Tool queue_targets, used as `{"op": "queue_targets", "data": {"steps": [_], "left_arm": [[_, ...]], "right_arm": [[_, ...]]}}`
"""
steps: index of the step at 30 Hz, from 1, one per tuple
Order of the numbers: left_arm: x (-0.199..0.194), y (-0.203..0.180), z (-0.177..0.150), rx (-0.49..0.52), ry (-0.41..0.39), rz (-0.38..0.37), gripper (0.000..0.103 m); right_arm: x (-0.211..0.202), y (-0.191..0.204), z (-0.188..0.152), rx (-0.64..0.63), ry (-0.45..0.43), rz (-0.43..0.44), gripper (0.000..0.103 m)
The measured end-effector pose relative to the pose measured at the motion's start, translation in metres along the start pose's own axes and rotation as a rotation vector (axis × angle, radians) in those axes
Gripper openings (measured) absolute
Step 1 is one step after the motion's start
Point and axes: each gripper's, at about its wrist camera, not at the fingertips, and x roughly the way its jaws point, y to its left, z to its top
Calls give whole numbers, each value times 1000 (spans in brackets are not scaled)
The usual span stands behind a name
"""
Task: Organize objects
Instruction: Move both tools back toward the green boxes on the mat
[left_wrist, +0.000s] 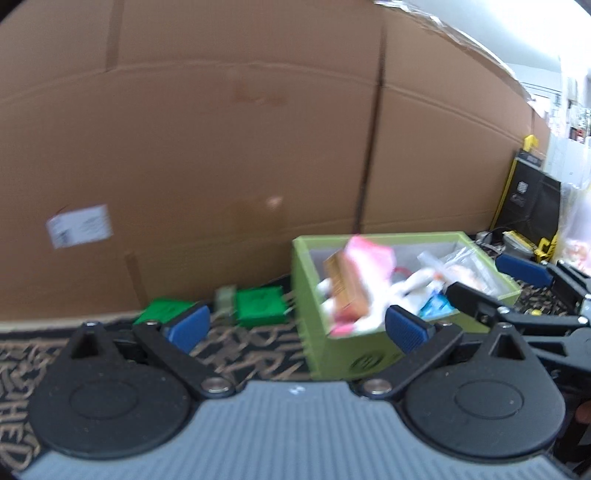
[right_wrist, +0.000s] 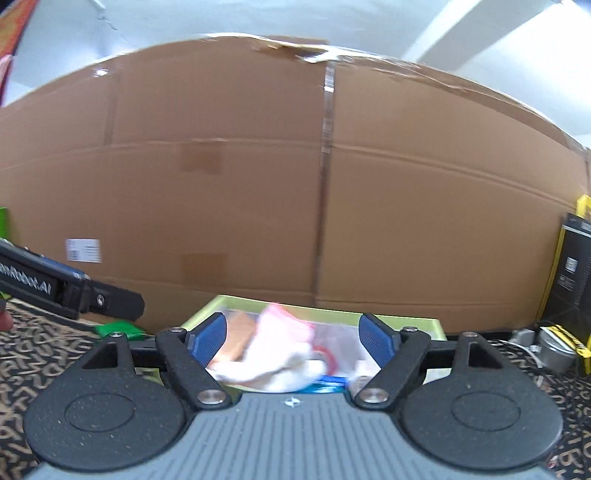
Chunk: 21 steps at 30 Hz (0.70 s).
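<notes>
The lime-green open-topped box (left_wrist: 369, 354), crammed with a pink packet (left_wrist: 369, 258), an orange carton (left_wrist: 345, 284) and clear plastic bags (left_wrist: 461, 266), is sitting just ahead and to the right of the left gripper (left_wrist: 297, 326), whose blue-padded jaws are spreading wide and gripping nothing. The right gripper (right_wrist: 291, 338) is hovering directly before the same box (right_wrist: 424, 326), jaws likewise wide and empty. Left of the box, small green blocks (left_wrist: 258, 306) are lying on the patterned black-and-tan mat (left_wrist: 240, 354). A large brown cardboard wall (left_wrist: 221, 147) is standing behind everything.
</notes>
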Motion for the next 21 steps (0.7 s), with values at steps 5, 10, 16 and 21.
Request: {"op": "queue_targets", "data": {"steps": [5, 10, 16, 21], "left_arm": [[-12, 44, -21, -44, 45, 86, 103], [-10, 86, -24, -122, 76, 164, 103], [-3, 117, -24, -156, 84, 210, 103], [14, 136, -18, -173, 93, 226, 103]], "right_arm": [[-6, 40, -7, -15, 28, 112, 81], [6, 90, -17, -44, 89, 225, 75], [41, 137, -23, -64, 147, 285, 68], [81, 159, -27, -84, 212, 258, 57]]}}
